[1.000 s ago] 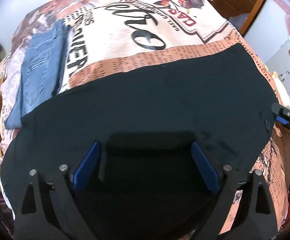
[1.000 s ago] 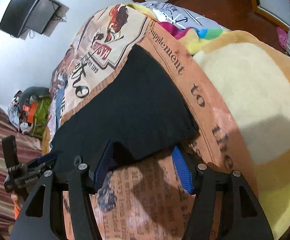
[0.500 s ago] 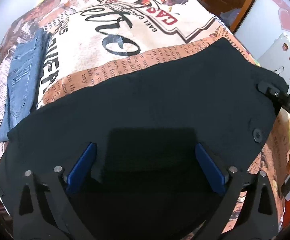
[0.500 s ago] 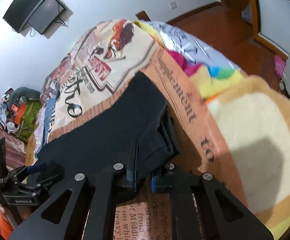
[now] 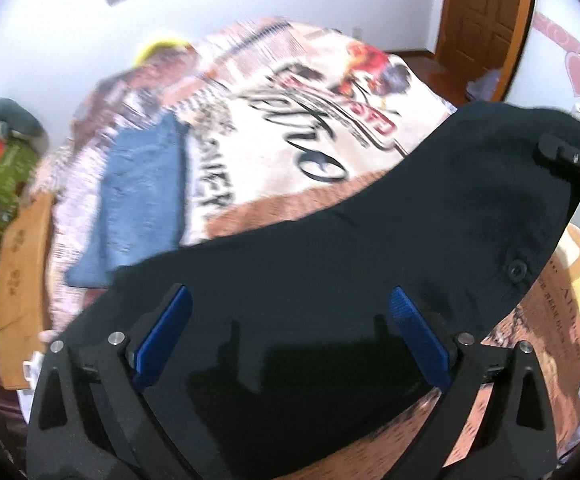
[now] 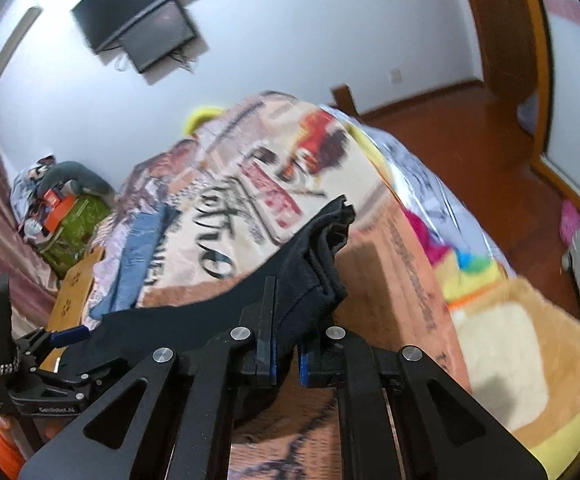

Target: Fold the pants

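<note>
Black pants [image 5: 370,260] lie spread over the printed bedspread [image 5: 274,152]. Their right corner hangs raised off the bed, and a button [image 5: 517,269] shows near that edge. My right gripper [image 6: 286,360] is shut on this bunched corner of the pants [image 6: 318,256]; in the left wrist view the right gripper [image 5: 548,150] appears at the top right with the cloth draped from it. My left gripper [image 5: 290,332] stands wide open over the near part of the pants, its blue pads [image 5: 166,332] apart. The left gripper [image 6: 70,334] also shows low on the left of the right wrist view.
Folded blue jeans [image 5: 142,196] lie on the bed's far left side. A pile of bags and clothes [image 6: 62,208] sits beyond the bed. A television [image 6: 142,28] hangs on the wall. A wooden door [image 5: 486,20] and a yellow blanket [image 6: 510,340] are to the right.
My right gripper has shut on the pants' corner and lifted it off the bed. My left gripper has risen and tilted up, staying open.
</note>
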A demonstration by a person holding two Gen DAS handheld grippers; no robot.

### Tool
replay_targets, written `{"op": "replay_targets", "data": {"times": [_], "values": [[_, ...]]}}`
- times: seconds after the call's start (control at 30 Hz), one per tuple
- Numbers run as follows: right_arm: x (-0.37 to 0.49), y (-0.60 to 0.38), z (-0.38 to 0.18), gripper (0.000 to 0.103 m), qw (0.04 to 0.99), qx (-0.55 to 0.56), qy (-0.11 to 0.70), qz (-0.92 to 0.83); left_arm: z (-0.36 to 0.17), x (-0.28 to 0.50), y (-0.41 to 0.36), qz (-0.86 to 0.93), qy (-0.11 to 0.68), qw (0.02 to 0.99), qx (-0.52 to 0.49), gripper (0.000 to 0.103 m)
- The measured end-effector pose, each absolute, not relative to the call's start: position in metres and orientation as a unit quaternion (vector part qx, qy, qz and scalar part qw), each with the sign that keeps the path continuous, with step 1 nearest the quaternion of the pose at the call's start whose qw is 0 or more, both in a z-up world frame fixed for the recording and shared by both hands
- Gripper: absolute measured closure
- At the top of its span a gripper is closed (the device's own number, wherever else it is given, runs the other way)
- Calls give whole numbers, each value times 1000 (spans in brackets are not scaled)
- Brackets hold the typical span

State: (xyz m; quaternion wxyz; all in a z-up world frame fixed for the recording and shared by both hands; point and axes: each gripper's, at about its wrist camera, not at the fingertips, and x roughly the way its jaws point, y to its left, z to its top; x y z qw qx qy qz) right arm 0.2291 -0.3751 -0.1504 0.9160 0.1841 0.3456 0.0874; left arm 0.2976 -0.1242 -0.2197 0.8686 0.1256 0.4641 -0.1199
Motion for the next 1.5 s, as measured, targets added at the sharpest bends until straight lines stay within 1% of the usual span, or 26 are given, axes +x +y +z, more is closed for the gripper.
{"op": "replay_targets", "data": {"times": [0.13, 0.27, 0.43, 0.57, 0.77, 1.03, 1.1, 1.13, 1.23, 1.27, 1.3, 1.37, 1.4, 1.5], "values": [[228, -348, -128, 97, 926, 159, 324, 106, -199, 278, -97, -98, 431, 888, 128, 3], [228, -317, -111, 97, 931, 138, 312, 129, -184, 263, -68, -82, 414, 900, 111, 3], [230, -279, -100, 97, 930, 120, 309, 159, -171, 243, -27, -59, 395, 913, 84, 3], [236, -244, -99, 97, 920, 112, 321, 195, -167, 232, 4, -42, 390, 918, 58, 3], [251, -182, -121, 97, 888, 101, 372, 251, -170, 217, 52, -15, 396, 918, 13, 3], [242, -104, -191, 96, 832, 33, 472, 290, -180, 207, 93, 12, 412, 910, -36, 3], [235, -91, -208, 92, 824, 9, 494, 277, -182, 208, 99, 15, 416, 908, -48, 3], [233, -88, -212, 92, 820, -2, 502, 275, -183, 208, 101, 17, 417, 907, -51, 3], [229, -90, -216, 86, 813, -10, 510, 281, -186, 212, 103, 22, 424, 904, -58, 3], [229, -92, -213, 76, 810, -3, 511, 288, -187, 214, 103, 23, 425, 903, -59, 3], [228, -97, -210, 63, 808, 8, 512, 292, -188, 216, 102, 23, 427, 902, -60, 3], [227, -107, -203, 50, 809, 23, 508, 295, -189, 220, 97, 21, 429, 901, -60, 3], [225, -112, -198, 48, 810, 23, 504, 299, -189, 221, 97, 21, 429, 901, -60, 3], [220, -119, -186, 48, 819, 15, 488, 303, -190, 230, 88, 15, 434, 899, -57, 3]]}}
